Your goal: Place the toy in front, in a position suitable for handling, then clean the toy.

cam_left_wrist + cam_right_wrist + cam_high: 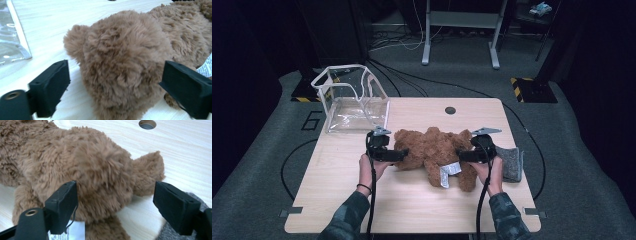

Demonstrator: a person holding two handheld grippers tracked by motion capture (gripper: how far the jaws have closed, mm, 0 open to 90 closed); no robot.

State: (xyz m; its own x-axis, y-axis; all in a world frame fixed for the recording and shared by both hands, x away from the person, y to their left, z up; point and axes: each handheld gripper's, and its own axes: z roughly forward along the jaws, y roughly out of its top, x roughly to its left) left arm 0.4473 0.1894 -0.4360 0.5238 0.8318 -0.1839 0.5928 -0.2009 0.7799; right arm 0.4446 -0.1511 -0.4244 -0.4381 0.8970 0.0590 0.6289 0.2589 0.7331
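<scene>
High view: both hands low, L gripper (pixel 401 156) & R gripper (pixel 462 155) wide apart, flanking teddy (pixel 434 150), no grip.

This looks like a lab or recording studio rather than a home. A single pale wooden worktop (pixel 412 210) stands alone on grey carpet (pixel 257 190) marked with a curved black line and a large painted number (pixel 312 121), with black cables (pixel 422 82) running loose across the floor. Around it the room is dark, with black stands on yellow-and-black hazard-striped bases (pixel 532 87), the metal legs of a height-adjustable desk (pixel 462 30) at the back, and a cable hole (pixel 450 110) set in the worktop.
</scene>
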